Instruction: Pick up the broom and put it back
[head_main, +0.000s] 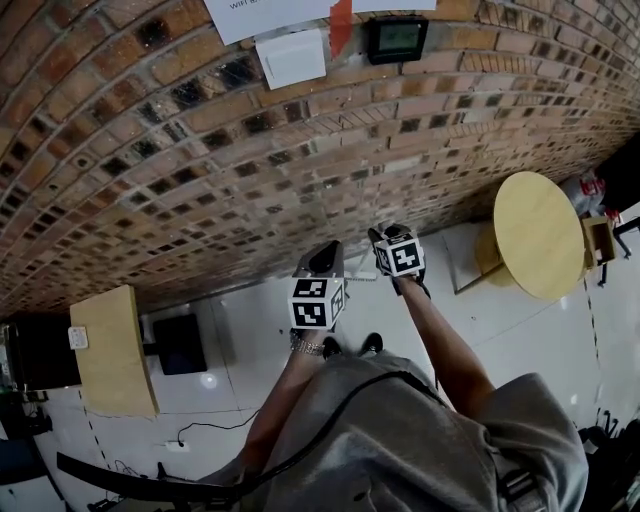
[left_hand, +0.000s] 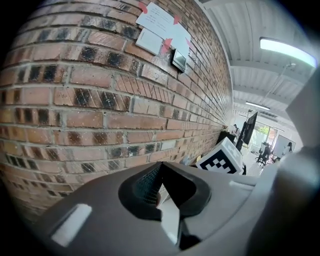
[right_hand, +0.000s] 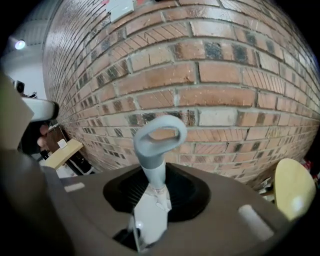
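The right hand-held gripper (right_hand: 154, 197) clamps the broom (right_hand: 152, 167) by its pale grey, loop-tipped handle.

Two grippers: left gripper (head_main: 325, 262), right gripper (head_main: 387, 238). One broom (right_hand: 155, 150), one round table (head_main: 538, 235), one desk (head_main: 112, 350), one wall screen (head_main: 397, 38).

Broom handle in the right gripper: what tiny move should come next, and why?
Probably ease the broom handle down toward the brick wall and lean it there. The right gripper is shut on it just below its grey loop, and the wall stands close ahead.
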